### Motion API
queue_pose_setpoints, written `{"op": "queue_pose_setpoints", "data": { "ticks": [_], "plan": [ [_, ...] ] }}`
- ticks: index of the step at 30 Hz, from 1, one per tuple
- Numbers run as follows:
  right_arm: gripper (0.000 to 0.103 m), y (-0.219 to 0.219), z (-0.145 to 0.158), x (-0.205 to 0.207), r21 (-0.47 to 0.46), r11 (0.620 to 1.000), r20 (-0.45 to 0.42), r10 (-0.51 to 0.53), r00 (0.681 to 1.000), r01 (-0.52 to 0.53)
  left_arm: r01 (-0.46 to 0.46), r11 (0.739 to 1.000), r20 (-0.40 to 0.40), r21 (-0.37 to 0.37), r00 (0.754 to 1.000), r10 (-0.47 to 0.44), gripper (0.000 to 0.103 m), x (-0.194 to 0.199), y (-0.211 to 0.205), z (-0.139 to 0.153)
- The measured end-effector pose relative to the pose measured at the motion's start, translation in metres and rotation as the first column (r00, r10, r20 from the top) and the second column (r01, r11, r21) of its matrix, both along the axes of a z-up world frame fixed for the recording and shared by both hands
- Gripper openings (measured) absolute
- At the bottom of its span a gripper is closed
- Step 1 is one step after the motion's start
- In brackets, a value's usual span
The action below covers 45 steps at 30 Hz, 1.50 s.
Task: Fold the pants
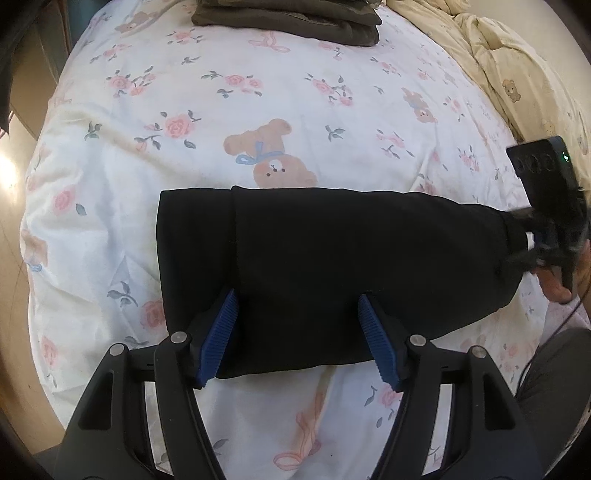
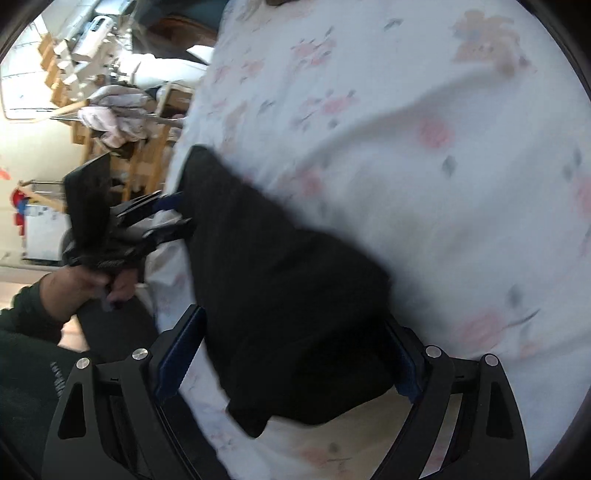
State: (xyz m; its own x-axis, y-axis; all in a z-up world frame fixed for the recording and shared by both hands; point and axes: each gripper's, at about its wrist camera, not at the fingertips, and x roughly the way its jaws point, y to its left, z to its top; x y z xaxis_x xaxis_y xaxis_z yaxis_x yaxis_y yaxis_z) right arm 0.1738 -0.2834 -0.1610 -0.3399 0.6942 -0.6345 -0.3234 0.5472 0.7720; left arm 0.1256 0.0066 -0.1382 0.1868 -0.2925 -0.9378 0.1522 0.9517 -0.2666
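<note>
The black pants (image 1: pixel 314 266) lie folded into a compact rectangle on the floral bedsheet (image 1: pixel 221 110). My left gripper (image 1: pixel 297 306) is open, its blue pads (image 1: pixel 221 332) apart over the near edge of the pants. My right gripper (image 2: pixel 295 336) is open, its fingers on either side of one end of the pants (image 2: pixel 280 295); it also shows in the left wrist view (image 1: pixel 524 236) at the pants' right end. The left gripper shows in the right wrist view (image 2: pixel 173 214) at the far end. The right wrist view is blurred.
A stack of folded dark olive clothes (image 1: pixel 288 18) lies at the far end of the bed. A cream bear-print quilt (image 1: pixel 517 74) is bunched at the right. Wooden furniture with laundry (image 2: pixel 118 118) stands beside the bed. The bed's left edge (image 1: pixel 33 258) drops to the floor.
</note>
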Motion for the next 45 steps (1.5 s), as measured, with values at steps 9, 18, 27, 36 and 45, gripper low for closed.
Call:
{"op": "queue_pose_setpoints", "data": {
  "ticks": [9, 18, 27, 36, 45],
  "plan": [
    [0.034, 0.0, 0.012, -0.027, -0.077, 0.985, 0.013, -0.152, 0.988, 0.152, 0.005, 1.0, 0.006, 0.01, 1.0, -0.005, 0.065, 0.0, -0.002, 0.0],
    [0.019, -0.039, 0.006, -0.04, -0.165, 0.889, -0.148, -0.45, 0.881, 0.427, 0.018, 1.0, 0.001, 0.015, 1.0, -0.018, 0.067, 0.003, -0.003, -0.001],
    [0.05, -0.061, 0.021, -0.066, -0.294, 0.822, -0.121, -0.537, 0.835, 0.487, 0.017, 0.999, 0.032, 0.027, 0.999, -0.018, 0.067, -0.003, -0.008, 0.009],
    [0.006, -0.01, 0.147, -0.1, -0.311, 0.7, 0.566, -0.407, 0.717, 0.643, -0.133, 0.988, 0.192, -0.078, 0.971, 0.145, 0.066, -0.013, 0.019, 0.062],
    [0.0, 0.074, 0.077, -0.082, -0.099, 0.634, 0.652, -0.541, 0.532, 0.767, -0.221, 0.974, 0.368, -0.052, 0.903, 0.224, 0.023, 0.0, -0.01, 0.041]
  ]
}}
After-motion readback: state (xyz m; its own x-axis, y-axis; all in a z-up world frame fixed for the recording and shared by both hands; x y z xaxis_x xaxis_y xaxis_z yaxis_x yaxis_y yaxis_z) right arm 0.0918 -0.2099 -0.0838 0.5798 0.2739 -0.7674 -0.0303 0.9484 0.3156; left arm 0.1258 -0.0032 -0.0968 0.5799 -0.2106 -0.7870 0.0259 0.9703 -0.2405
